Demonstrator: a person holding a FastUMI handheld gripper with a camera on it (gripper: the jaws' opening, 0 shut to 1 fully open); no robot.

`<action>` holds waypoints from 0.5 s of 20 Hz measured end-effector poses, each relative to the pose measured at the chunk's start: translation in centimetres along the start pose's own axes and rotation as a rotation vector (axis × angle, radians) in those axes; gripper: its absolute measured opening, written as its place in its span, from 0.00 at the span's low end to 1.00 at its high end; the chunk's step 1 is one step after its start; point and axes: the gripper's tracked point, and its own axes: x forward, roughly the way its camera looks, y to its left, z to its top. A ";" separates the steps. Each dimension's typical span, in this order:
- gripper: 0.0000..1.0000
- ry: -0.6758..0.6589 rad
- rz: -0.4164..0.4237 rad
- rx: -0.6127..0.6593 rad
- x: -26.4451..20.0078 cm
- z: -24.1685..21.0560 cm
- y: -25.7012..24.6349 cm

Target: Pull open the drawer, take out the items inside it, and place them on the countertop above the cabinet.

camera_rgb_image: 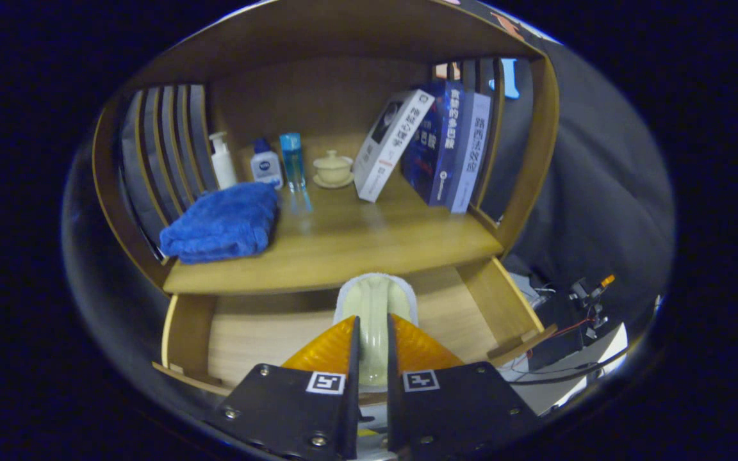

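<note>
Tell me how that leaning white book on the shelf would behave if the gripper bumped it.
The white book is tilted against the blue books, so a nudge would likely topple or slide it. It looks stiff and boxy. The lidded cup beside it could get struck.

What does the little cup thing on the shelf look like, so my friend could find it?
Look at the wooden countertop above the open drawer, beyond the gripper, whose fingers are closed on a pale brush. At the back, between the clear blue bottle and the leaning white book, sits the cup. It is the only cream, round, lidded piece on a saucer.
</note>
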 end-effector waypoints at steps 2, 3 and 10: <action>0.19 -0.032 0.030 -0.008 0.5 1.4 1.0; 0.19 -0.045 0.051 -0.009 0.9 2.1 1.6; 0.18 -0.046 0.143 -0.014 6.0 4.4 4.6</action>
